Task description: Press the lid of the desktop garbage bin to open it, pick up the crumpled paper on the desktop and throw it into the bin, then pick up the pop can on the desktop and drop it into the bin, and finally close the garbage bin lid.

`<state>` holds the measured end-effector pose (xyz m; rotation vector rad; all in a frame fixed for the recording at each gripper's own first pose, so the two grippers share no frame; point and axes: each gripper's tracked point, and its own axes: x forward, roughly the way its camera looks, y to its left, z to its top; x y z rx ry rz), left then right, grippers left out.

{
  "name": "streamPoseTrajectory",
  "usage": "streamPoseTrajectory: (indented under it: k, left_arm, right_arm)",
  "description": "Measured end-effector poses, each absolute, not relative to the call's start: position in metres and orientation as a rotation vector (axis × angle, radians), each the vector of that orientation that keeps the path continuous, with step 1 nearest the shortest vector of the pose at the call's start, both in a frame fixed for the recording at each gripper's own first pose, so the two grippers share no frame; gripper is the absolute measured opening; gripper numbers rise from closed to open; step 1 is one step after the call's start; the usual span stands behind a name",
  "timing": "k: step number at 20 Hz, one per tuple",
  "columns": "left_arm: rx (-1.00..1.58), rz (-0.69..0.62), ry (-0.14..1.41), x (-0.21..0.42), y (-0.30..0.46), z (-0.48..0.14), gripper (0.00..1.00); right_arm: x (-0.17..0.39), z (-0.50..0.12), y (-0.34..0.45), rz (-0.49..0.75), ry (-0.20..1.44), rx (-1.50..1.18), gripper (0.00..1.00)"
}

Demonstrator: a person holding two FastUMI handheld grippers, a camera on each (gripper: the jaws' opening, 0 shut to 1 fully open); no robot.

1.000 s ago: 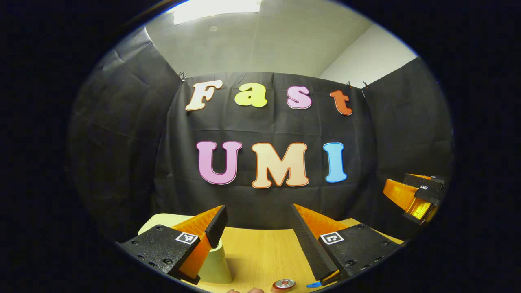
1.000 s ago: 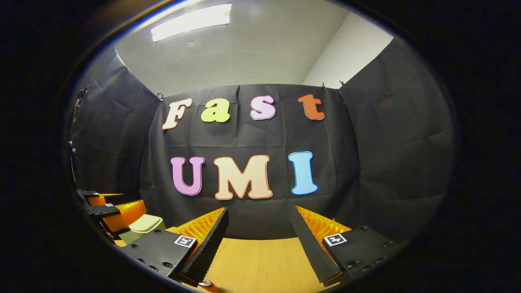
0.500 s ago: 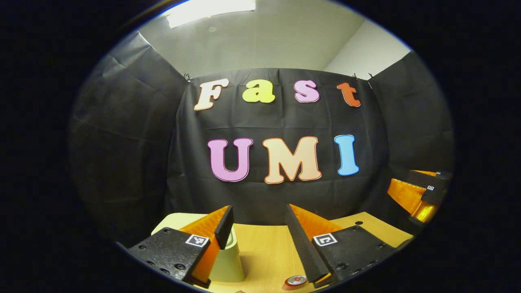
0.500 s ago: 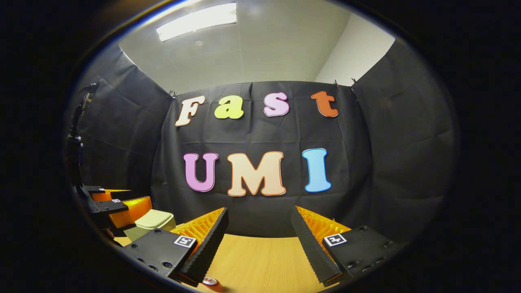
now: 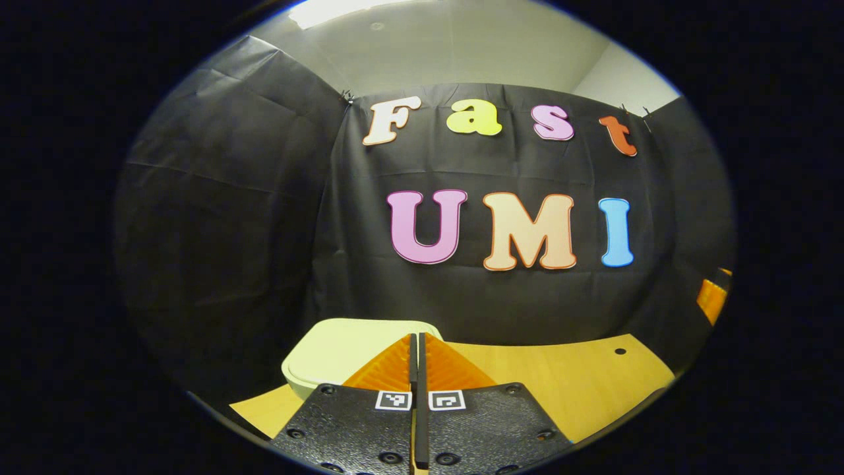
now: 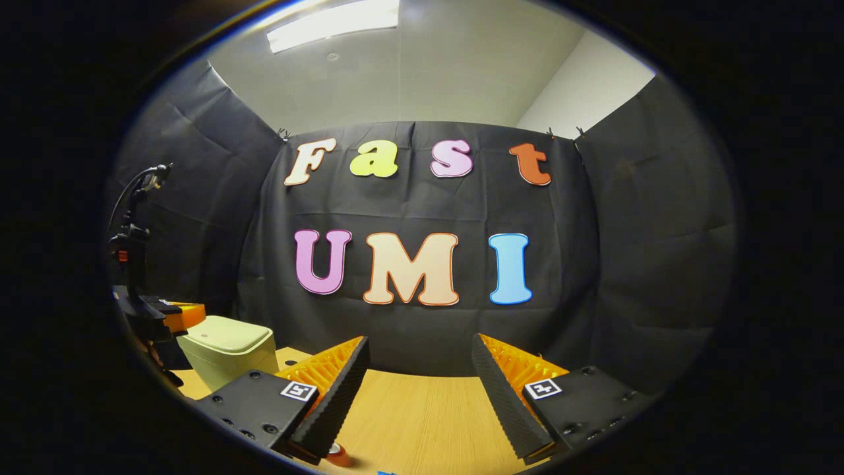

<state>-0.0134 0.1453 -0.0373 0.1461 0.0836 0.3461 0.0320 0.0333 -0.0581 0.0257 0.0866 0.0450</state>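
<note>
Two grippers share the work, and the one that matters at this point is the left. Farthest left in the right gripper view, the left gripper sits against the near side of the garbage bin, at the level of its lid, with the bin standing on the wooden desktop towards the left back corner. In the left gripper view the left gripper has its two fingers pressed together into a single wedge with nothing between them, and that wedge points straight ahead at the pale lid, which lies directly in front and a little to the left of the tips; whether the tips already touch the lid I cannot tell, as the fingers hide the meeting point. The lid looks flat and down, so my judgement is that the opening press is the step in hand, and it calls for a push forward and down along the fingers' own line. Moving right, the right gripper hangs over the bare desktop with its fingers spread wide and empty, well apart from the bin. Just below its left finger a small red round thing, probably the pop can, stands near the bottom edge, nearer this gripper than the other.
</note>
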Motion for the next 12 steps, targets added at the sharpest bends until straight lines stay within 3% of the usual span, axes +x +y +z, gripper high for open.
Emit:
streamPoseTrajectory:
  k: [10,12]
  left_arm:
    - [0.184,0.442,0.266,-0.012,0.207,-0.105,0.00]
    - [0.216,0.443,0.202,-0.011,0.208,-0.101,0.00]
  right_arm:
    - [0.027,-0.081,0.032,0.027,0.141,-0.003,0.98]
    - [0.027,-0.082,0.032,0.030,0.149,-0.007,0.98]
